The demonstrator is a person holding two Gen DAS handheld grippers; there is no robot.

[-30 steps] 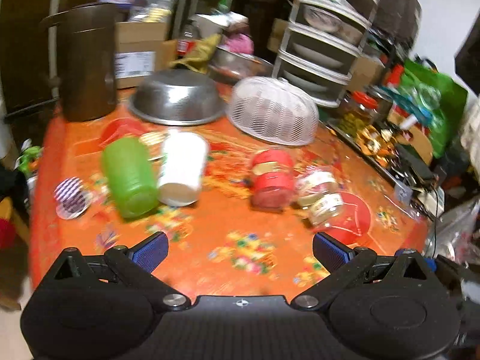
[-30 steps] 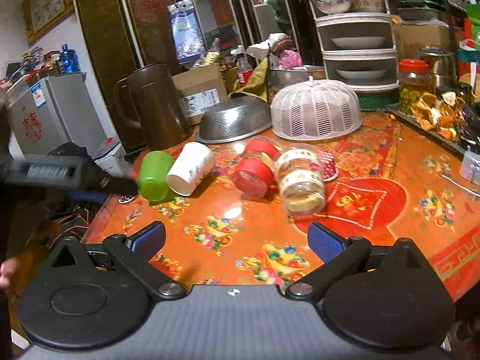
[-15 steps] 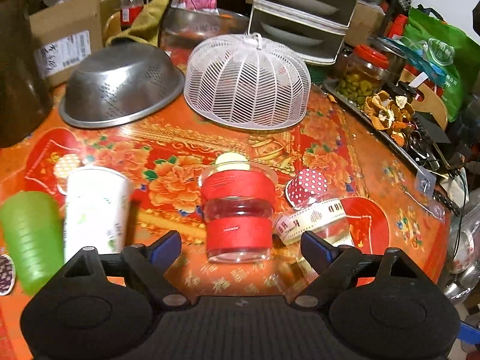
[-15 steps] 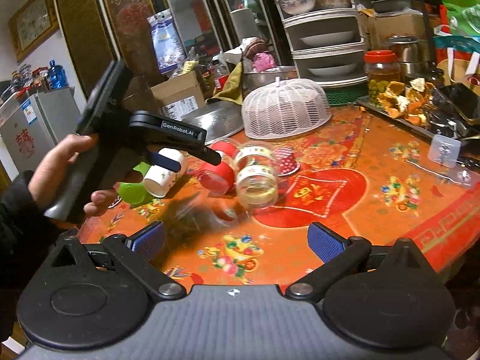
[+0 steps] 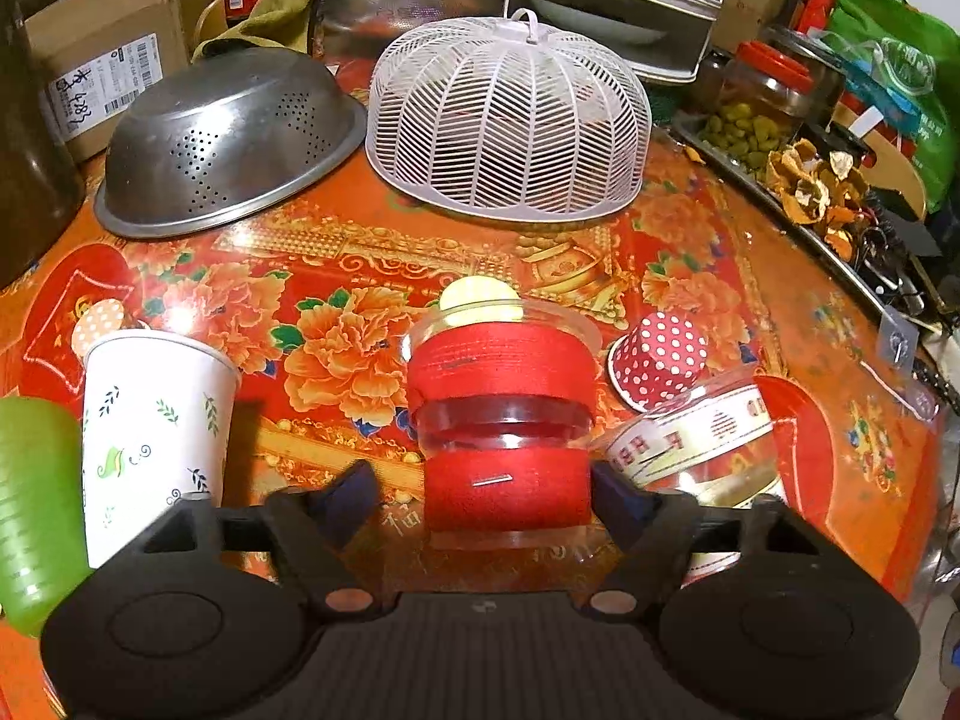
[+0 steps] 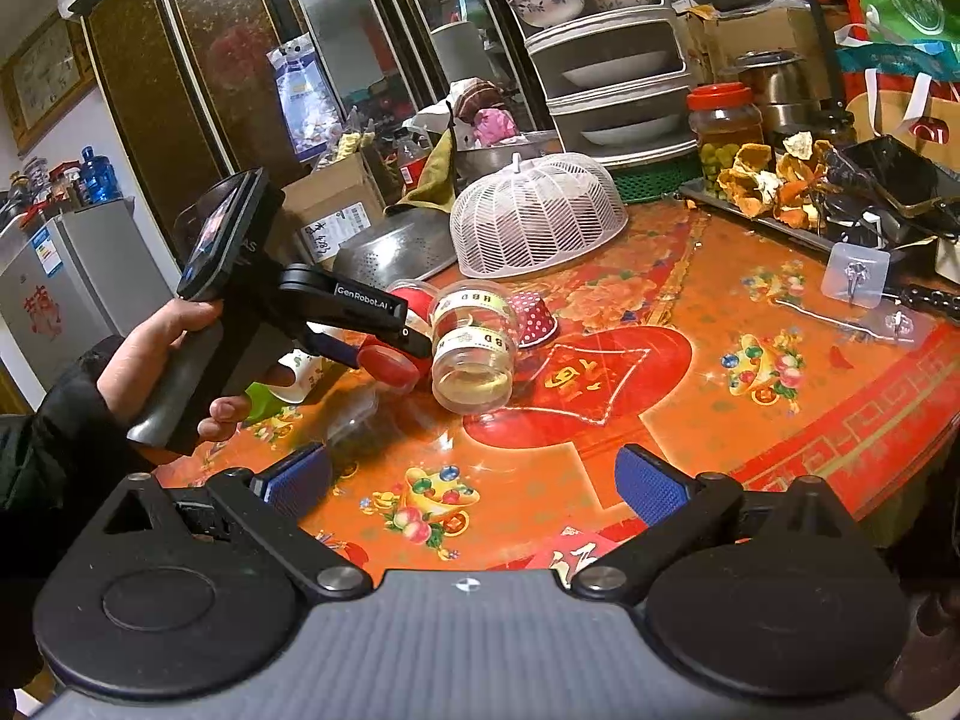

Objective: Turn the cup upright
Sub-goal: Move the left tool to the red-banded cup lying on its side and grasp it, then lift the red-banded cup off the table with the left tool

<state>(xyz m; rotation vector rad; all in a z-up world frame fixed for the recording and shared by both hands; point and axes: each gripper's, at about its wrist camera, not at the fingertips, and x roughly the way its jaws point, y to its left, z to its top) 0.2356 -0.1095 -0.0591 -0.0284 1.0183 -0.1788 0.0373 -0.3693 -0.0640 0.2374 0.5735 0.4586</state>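
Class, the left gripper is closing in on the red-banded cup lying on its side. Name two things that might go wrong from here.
The left gripper straddles the red-banded cup, jaws open; smooth clear plastic might slip or roll as they close. The ribbon-wrapped cup lies close beside it, so the right-hand finger may knock it away.

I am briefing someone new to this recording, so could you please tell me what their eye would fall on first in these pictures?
First, the clear cup with red bands, lying on its side on the bright orange flowered table, framed between the open left tongs. Behind it stand a white mesh food cover and an upturned steel colander. In the right wrist view, the right tongs hang open over bare tablecloth.
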